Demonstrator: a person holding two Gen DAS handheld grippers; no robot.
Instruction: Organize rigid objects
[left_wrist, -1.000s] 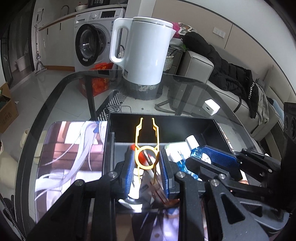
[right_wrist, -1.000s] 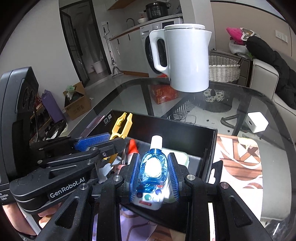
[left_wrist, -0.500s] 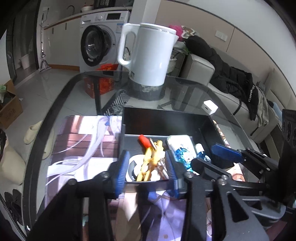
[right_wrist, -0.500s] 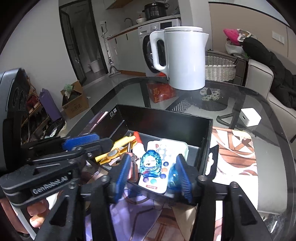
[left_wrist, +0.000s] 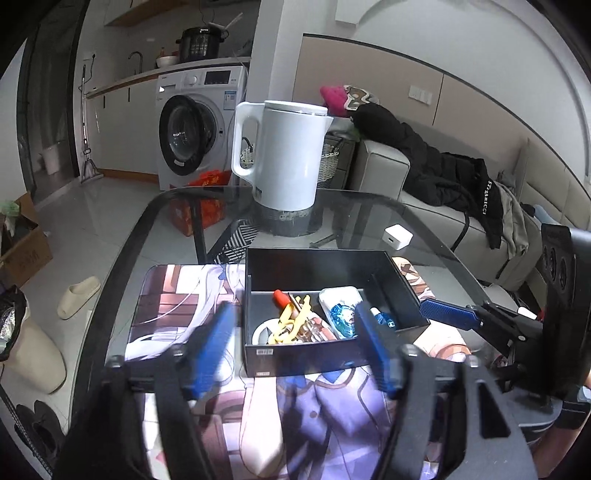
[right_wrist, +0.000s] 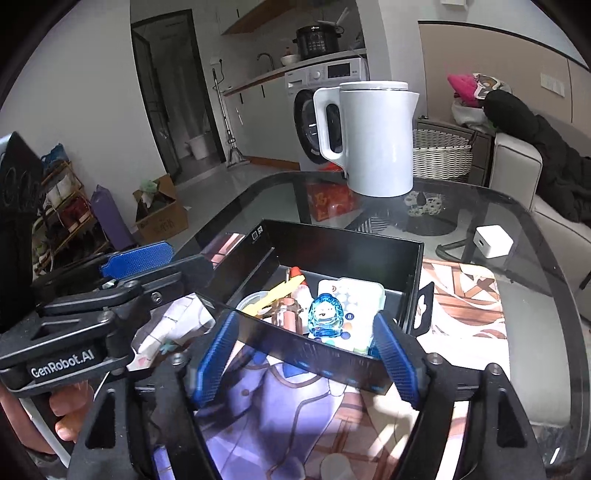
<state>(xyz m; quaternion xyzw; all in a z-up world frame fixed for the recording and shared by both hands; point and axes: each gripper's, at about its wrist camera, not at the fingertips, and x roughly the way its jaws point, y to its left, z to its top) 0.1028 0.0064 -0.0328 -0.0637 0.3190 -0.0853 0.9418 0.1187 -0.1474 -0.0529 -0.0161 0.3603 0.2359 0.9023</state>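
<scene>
At centre frame in both wrist views a black box (left_wrist: 317, 266) sits on a printed mat (left_wrist: 184, 295) on the glass table (right_wrist: 517, 206). Inside lie a yellow clip tool (left_wrist: 290, 321), a blue bottle (right_wrist: 325, 317) on a white remote (right_wrist: 354, 295), and a red-tipped item (left_wrist: 279, 295). The left gripper (left_wrist: 295, 347) and right gripper (right_wrist: 306, 354), low in frame, are opening wide with nothing held, the box's near wall between their fingers. A white kettle (left_wrist: 286, 151) stands behind
</scene>
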